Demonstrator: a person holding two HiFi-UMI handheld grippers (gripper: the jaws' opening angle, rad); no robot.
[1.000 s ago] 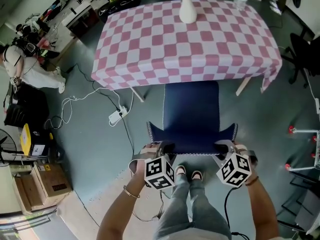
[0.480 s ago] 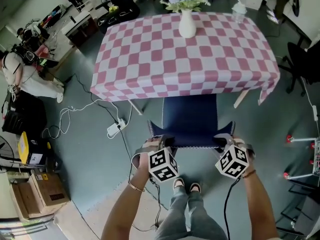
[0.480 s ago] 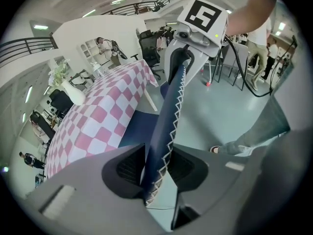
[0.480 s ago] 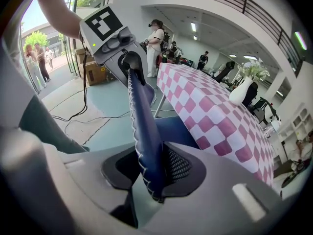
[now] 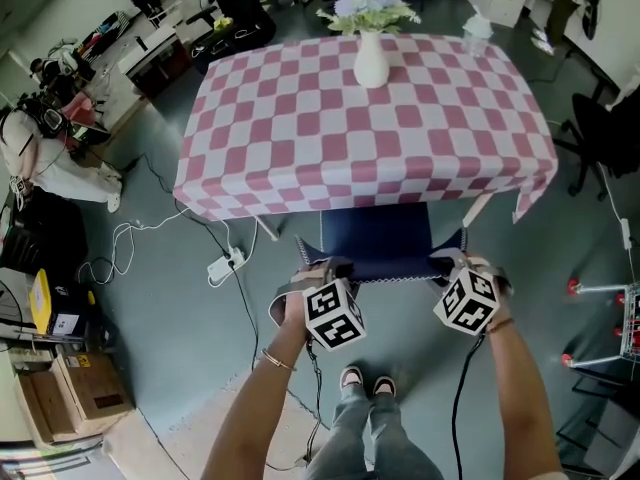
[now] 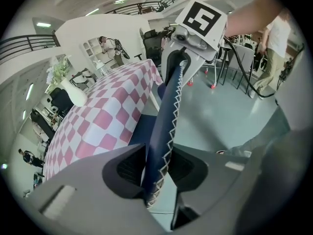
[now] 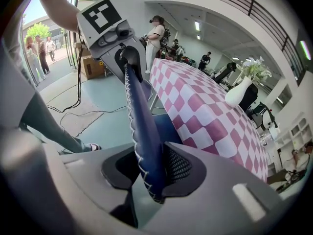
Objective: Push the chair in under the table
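Observation:
A dark blue chair [image 5: 375, 236] stands at the near side of the table [image 5: 300, 138], which wears a pink-and-white checked cloth; most of its seat is under the cloth's edge. My left gripper [image 5: 325, 270] holds the left end of the backrest's top edge [image 6: 168, 106], and its jaws are closing with the padded edge between the pads. My right gripper [image 5: 450, 264] is shut on the right end of the same backrest [image 7: 139, 116]. Each gripper view shows the other gripper at the far end of the backrest. A white vase [image 5: 371, 60] with flowers stands on the table.
A power strip [image 5: 220, 265] and cables lie on the floor left of the chair. A black office chair [image 5: 605, 128] stands to the right, and cardboard boxes [image 5: 85, 393] at the lower left. The person's feet [image 5: 362, 380] are behind the chair. People stand at the room's edges.
Both grippers have moved toward the table with the backrest in them. The chair has slid forward, so more of its seat now lies under the cloth.

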